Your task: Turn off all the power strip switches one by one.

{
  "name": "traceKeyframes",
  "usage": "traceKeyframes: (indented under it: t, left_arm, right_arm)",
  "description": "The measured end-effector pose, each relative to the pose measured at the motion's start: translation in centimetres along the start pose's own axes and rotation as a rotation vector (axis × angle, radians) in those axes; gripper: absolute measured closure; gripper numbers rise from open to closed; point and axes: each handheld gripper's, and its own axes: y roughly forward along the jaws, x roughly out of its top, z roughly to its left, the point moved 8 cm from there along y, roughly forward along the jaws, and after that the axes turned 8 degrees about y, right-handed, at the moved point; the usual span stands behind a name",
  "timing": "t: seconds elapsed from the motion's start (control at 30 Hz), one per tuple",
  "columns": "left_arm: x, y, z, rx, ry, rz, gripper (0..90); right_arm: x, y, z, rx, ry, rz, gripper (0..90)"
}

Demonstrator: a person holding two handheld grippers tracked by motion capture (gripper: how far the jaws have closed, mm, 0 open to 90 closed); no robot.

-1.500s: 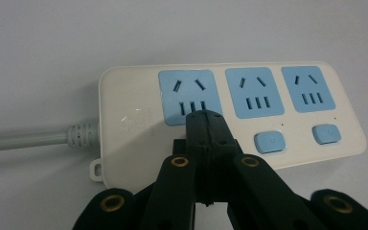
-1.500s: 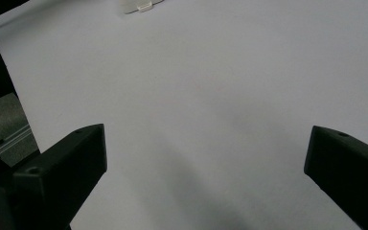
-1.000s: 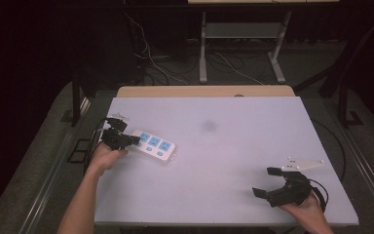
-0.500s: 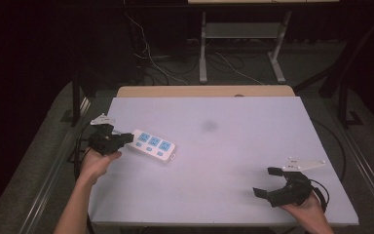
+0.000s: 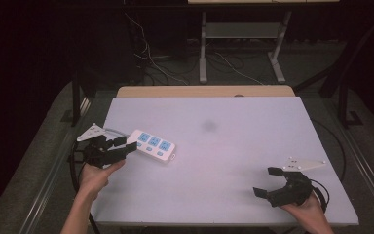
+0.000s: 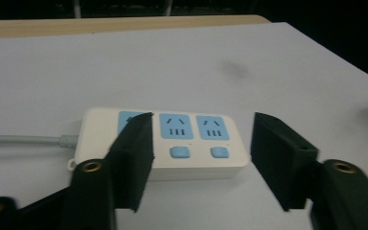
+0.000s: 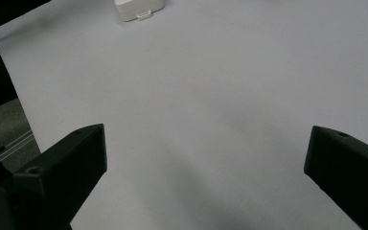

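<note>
A white power strip (image 5: 152,144) with three blue sockets lies flat on the left part of the white table (image 5: 233,161). Its grey cable (image 6: 19,141) runs off to the left. My left gripper (image 5: 125,144) is open at the strip's left end, jaws pointing along it. In the left gripper view the strip (image 6: 191,143) lies just beyond the spread jaws of the left gripper (image 6: 201,124), which hold nothing. My right gripper (image 5: 265,181) rests open near the front right corner. In its own view the right gripper (image 7: 206,134) has bare table between its jaws and the strip's end (image 7: 139,7) far off.
A dark smudge (image 5: 208,126) marks the middle of the tabletop. A wooden strip (image 5: 204,91) runs along the far edge. Beyond it are desk legs (image 5: 203,53) and loose cables (image 5: 151,63) on the floor. The table's left edge (image 5: 100,131) is close behind the left gripper.
My left gripper has drawn back a little to the left and toward the person. The power strip and the right gripper have stayed put.
</note>
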Motion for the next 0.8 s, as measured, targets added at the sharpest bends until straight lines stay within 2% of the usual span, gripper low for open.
traceKeyframes:
  t: [0.13, 0.23, 0.37, 0.53, 0.7, 0.8]
  left_arm:
    - [-0.6, -0.1, -1.4, -0.031, 0.032, -0.008, 26.0]
    - [-1.1, 0.2, -2.6, -0.054, 0.033, -0.018, 16.9]
    - [-2.1, 0.8, -4.3, -0.067, 0.058, 0.002, 1.2]
    - [-3.6, 1.8, -6.3, -0.104, 0.103, 0.027, 0.0]
    - [-4.7, 2.7, -7.8, -0.148, 0.121, 0.047, 0.0]
    - [-5.2, 3.2, -8.3, -0.172, 0.116, 0.05, 0.0]
  right_arm:
    - [0.0, 0.0, -0.1, -0.002, 0.002, -0.002, 0.7]
    - [0.0, 0.0, -0.1, -0.002, 0.005, -0.003, 0.7]
    - [0.0, -0.1, -0.1, -0.001, 0.006, -0.005, 0.7]
    - [0.0, -0.3, -0.1, -0.001, 0.014, -0.016, 0.7]
    - [0.0, -0.6, -0.2, 0.004, 0.026, -0.031, 0.7]
    - [0.0, -0.9, -0.3, 0.007, 0.032, -0.042, 0.7]
